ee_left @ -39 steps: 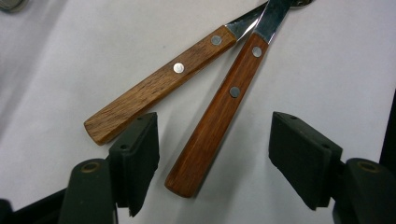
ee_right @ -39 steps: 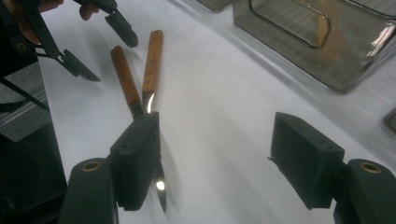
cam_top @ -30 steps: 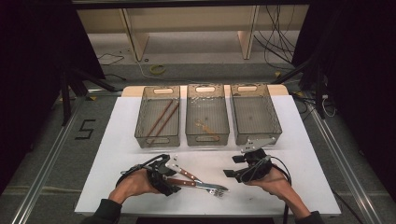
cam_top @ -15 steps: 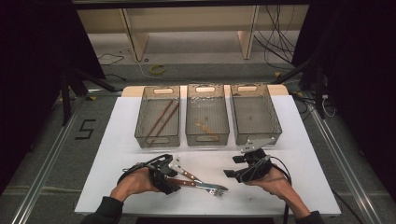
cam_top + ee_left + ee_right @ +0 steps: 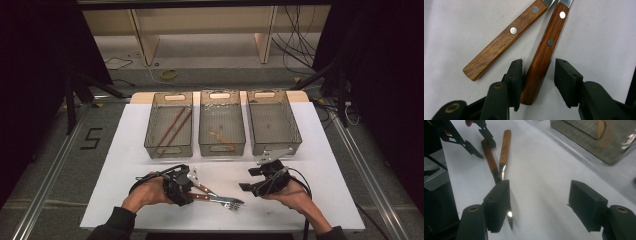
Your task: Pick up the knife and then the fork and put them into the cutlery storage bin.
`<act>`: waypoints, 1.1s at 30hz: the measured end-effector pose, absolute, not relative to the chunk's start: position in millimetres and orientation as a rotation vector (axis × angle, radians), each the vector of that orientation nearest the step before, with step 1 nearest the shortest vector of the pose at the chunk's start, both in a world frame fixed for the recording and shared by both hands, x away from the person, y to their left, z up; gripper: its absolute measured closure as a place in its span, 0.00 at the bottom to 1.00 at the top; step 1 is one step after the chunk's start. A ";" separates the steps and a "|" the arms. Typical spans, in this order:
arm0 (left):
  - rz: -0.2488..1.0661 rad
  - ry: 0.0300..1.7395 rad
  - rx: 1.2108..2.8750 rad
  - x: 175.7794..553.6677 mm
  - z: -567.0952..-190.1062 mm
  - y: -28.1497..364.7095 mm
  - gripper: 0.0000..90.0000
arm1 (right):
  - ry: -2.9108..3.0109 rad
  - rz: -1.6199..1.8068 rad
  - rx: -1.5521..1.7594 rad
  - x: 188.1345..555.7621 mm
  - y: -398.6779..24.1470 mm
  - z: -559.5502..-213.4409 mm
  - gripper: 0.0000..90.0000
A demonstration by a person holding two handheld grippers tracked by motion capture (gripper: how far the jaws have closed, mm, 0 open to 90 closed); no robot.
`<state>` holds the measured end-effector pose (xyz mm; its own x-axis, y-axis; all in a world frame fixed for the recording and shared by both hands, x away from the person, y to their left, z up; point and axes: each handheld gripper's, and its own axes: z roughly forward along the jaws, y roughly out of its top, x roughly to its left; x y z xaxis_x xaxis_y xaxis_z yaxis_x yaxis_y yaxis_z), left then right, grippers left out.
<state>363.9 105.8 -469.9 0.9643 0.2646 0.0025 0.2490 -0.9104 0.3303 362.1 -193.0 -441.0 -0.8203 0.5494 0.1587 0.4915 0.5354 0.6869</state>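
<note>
i hold my left tongs [image 5: 537, 83] low over the white table [image 5: 125, 150], near its front edge, with the jaws set either side of the darker wooden handle [image 5: 544, 55] of a fork; the jaws have just been closing, and the handle lies between them; the left pad looks to touch the handle's side, the right pad stands apart from it with bare table in the gap, so the tongs are open and not yet gripping; the handle lies flat on the table, its butt end down between the pads, its two rivets showing; beside it lies a lighter wooden handle [image 5: 506, 40], angled away so that the two spread apart toward my tongs and come near each other at the metal ends; in the high view the two pieces of cutlery [image 5: 220, 195] lie crossed in front of me, metal ends pointing toward my right hand [image 5: 292, 195], prongs showing at the tip; my right tongs [image 5: 539, 205] hover just beside those metal ends, jaws wide open with nothing between them, a shiny tip by the left pad; whether the pad touches it i cannot tell; further back stand three mesh baskets in a row; the left basket [image 5: 169, 147] holds two long brown sticks [image 5: 172, 127]; the middle basket [image 5: 221, 147] holds something small and pale that i cannot make out; the right basket [image 5: 274, 142] stands just beyond my right tongs.
</note>
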 end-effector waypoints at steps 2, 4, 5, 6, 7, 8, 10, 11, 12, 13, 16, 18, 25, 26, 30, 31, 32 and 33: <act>0.066 0.380 2.793 363.1 -469.5 103.6 0.66 | 2.685 1.162 0.914 362.4 -193.2 -441.2 0.38; 0.069 0.376 2.805 362.3 -468.9 102.3 0.69 | 2.685 1.163 0.915 362.4 -193.2 -441.2 0.38; 0.066 0.371 2.803 361.5 -469.1 102.1 0.71 | 2.684 1.163 0.914 362.4 -193.2 -441.1 0.38; 0.068 0.356 2.806 361.5 -468.9 102.6 0.72 | 2.684 1.164 0.914 362.3 -193.2 -441.1 0.38; 0.064 0.360 2.803 360.9 -469.0 102.7 0.73 | 2.684 1.166 0.911 362.4 -193.5 -441.0 0.38; 0.063 0.352 2.801 360.5 -469.0 102.6 0.75 | 2.683 1.166 0.911 362.3 -193.6 -441.0 0.38; 0.076 0.318 2.805 359.0 -468.9 102.5 0.77 | 2.682 1.167 0.911 362.3 -193.6 -440.9 0.38; 0.078 0.304 2.799 357.9 -469.3 102.7 0.78 | 2.683 1.167 0.911 362.2 -193.5 -440.9 0.38; 0.082 0.282 2.800 357.4 -469.1 103.1 0.80 | 2.682 1.167 0.911 362.0 -193.2 -440.9 0.39; 0.083 0.260 2.803 357.1 -468.9 103.7 0.81 | 2.684 1.167 0.911 361.8 -193.1 -440.8 0.39; 0.097 0.243 2.795 355.0 -469.3 103.8 0.82 | 2.690 1.166 0.909 361.7 -193.1 -440.8 0.39; 0.107 0.228 2.796 354.3 -469.1 103.7 0.83 | 2.689 1.165 0.908 361.7 -193.1 -440.8 0.39; 0.128 0.212 2.785 350.8 -468.1 102.3 0.83 | 2.694 1.187 0.889 360.4 -191.5 -438.9 0.39; 0.120 0.206 2.777 350.2 -467.2 101.6 0.83 | 2.696 1.200 0.887 360.0 -190.8 -438.4 0.39; 0.119 0.205 2.758 348.5 -465.7 97.8 0.83 | 2.695 1.214 0.842 356.8 -184.7 -435.8 0.39; 0.106 0.207 2.750 348.3 -464.9 97.5 0.83 | 2.695 1.219 0.823 355.6 -182.6 -435.1 0.39; 0.109 0.205 2.744 347.8 -463.8 97.1 0.83 | 2.696 1.219 0.800 354.3 -180.2 -434.2 0.39; 0.108 0.211 2.740 347.5 -462.6 96.6 0.83 | 2.696 1.217 0.781 352.7 -177.3 -433.4 0.39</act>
<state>347.5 96.6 -462.6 0.9857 0.1621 0.0460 0.1321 -0.9129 0.3863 352.7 -177.3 -433.4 -0.8666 0.4817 0.1302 0.4164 0.5543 0.7207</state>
